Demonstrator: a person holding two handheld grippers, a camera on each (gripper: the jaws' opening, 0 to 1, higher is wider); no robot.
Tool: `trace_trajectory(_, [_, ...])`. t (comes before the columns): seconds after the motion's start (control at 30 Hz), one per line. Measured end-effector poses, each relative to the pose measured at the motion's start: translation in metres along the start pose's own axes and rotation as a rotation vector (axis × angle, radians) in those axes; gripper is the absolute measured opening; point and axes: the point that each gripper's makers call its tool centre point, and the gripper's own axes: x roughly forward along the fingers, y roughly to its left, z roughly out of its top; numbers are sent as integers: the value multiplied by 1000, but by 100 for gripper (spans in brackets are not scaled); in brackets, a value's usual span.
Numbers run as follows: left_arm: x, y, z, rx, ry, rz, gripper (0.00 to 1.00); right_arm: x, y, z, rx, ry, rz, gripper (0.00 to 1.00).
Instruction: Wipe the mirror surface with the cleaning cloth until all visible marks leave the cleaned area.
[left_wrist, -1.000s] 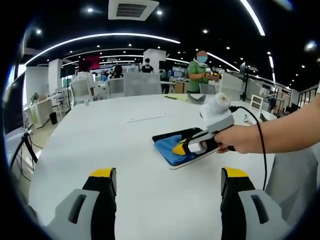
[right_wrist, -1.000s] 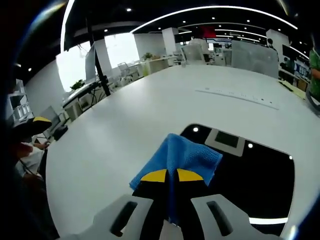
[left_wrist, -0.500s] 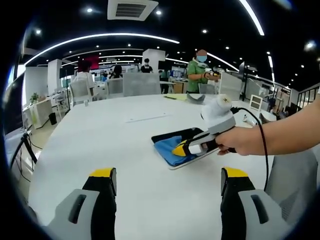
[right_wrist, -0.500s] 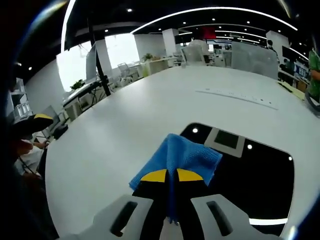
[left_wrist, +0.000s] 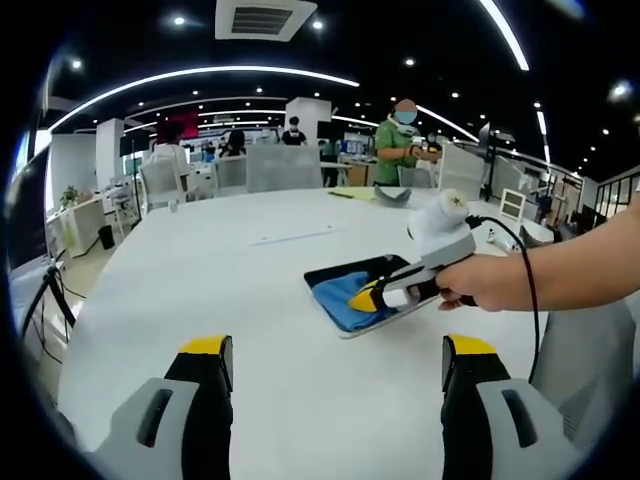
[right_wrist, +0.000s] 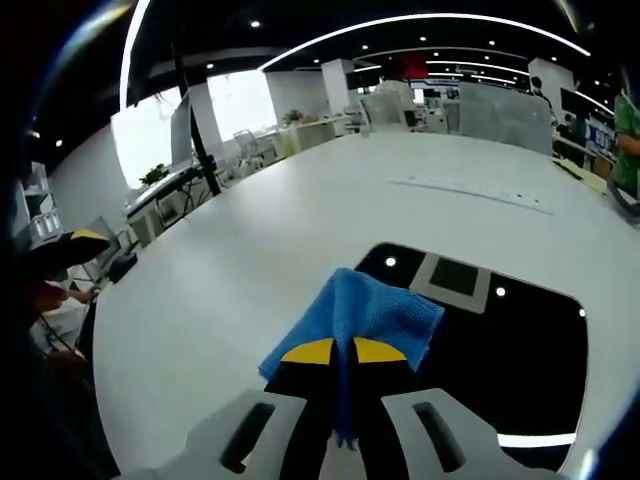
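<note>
Two yellow-tipped jaws of the right claw (right_wrist: 335, 352) were pinched together on a fold of the blue cleaning cloth (right_wrist: 365, 312), which spread forward from the tips and lay on the near edge of the mirror (right_wrist: 500, 345). In the right gripper view the mirror was a dark rectangle lying flat on the white worktop (right_wrist: 250, 260), its glass reflecting ceiling lights and a vent panel (no marks could be made out on it at this size). Seen from the left gripper view, the right claw (left_wrist: 362, 297) came in from the right, held in a person's hand (left_wrist: 478, 283) with a black cable looping over the wrist, its tip pressed down on the cleaning cloth (left_wrist: 340, 294) on the mirror (left_wrist: 345, 270). The left claw (left_wrist: 335, 362) hung low over the worktop (left_wrist: 200, 290), well apart from the mirror, its jaws spread wide with nothing between them. Beyond the worktop, in the left gripper view, stood several grey chairs (left_wrist: 285, 168) and a person in a green top (left_wrist: 398, 150) in an open office under ring-shaped ceiling lights.
</note>
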Motion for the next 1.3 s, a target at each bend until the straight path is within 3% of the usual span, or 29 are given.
trace_trajectory(0.43, [2,-3,-1,5,3,-7,86,-19,-20,-10,45,-16,-25,1])
trace_trajectory(0.8, [5,-8,0,14,5,-21,86,-25,-23,-14,56,-21,-35,1])
trace_trajectory(1.3, [12,-17,4,29,7,-50,86,-48,-48,-26,102,-33,-76,1])
